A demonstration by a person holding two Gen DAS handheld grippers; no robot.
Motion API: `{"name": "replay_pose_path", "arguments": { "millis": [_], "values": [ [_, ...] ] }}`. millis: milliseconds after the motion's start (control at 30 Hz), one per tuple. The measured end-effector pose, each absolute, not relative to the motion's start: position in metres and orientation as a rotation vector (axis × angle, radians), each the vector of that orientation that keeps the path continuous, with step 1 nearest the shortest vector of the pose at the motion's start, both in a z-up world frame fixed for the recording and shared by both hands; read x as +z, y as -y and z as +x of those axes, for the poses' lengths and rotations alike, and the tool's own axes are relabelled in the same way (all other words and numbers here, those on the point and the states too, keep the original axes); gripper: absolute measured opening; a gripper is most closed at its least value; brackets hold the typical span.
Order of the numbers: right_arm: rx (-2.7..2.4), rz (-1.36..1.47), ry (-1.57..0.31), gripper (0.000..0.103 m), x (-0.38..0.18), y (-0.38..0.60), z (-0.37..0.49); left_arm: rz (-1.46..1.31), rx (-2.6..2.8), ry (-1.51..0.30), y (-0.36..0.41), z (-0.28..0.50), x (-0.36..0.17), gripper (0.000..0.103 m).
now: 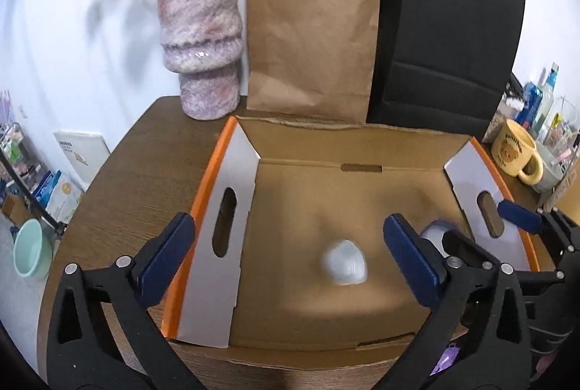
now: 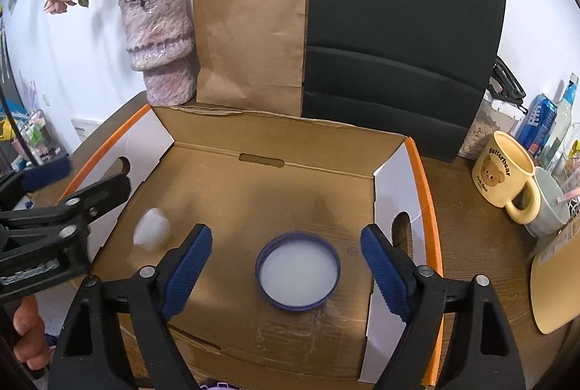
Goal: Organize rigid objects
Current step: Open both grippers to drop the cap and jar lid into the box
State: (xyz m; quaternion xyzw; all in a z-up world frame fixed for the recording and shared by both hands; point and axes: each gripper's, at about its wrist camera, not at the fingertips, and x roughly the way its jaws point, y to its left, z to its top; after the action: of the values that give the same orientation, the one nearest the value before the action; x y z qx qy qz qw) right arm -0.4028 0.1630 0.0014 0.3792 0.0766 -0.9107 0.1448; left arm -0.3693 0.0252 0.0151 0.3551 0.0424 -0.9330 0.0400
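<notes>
An open cardboard box (image 1: pixel 362 143) (image 2: pixel 275 132) with orange-edged white side flaps sits on the wooden table. Inside it lie a small white cup-like object (image 1: pixel 344 262) (image 2: pixel 152 229), blurred, and a blue-rimmed round lid (image 2: pixel 298 269), which is partly hidden behind a finger in the left wrist view (image 1: pixel 436 231). My left gripper (image 1: pixel 286 259) is open and empty above the box's left half. My right gripper (image 2: pixel 286 270) is open and empty, straddling the lid from above. The right gripper also shows in the left wrist view (image 1: pixel 522 212).
A pink-purple vase (image 1: pixel 201 45) (image 2: pixel 159 38) of dried roses, a brown paper bag (image 1: pixel 311 38) (image 2: pixel 250 31) and a black paper bag (image 1: pixel 446 45) (image 2: pixel 398 38) stand behind the box. A yellow bear mug (image 1: pixel 516 150) (image 2: pixel 505 172) stands right; a tan board (image 2: pixel 558 288) lies nearby.
</notes>
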Motion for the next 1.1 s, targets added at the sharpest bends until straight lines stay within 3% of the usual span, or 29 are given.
{"name": "replay_pose_path", "arguments": {
  "millis": [1100],
  "values": [
    [-2.670, 0.989, -0.188, 0.089, 0.026, -0.175, -0.372, 0.994, -2.852, -0.179, -0.010, -0.339, 0.031, 0.103]
  ]
}}
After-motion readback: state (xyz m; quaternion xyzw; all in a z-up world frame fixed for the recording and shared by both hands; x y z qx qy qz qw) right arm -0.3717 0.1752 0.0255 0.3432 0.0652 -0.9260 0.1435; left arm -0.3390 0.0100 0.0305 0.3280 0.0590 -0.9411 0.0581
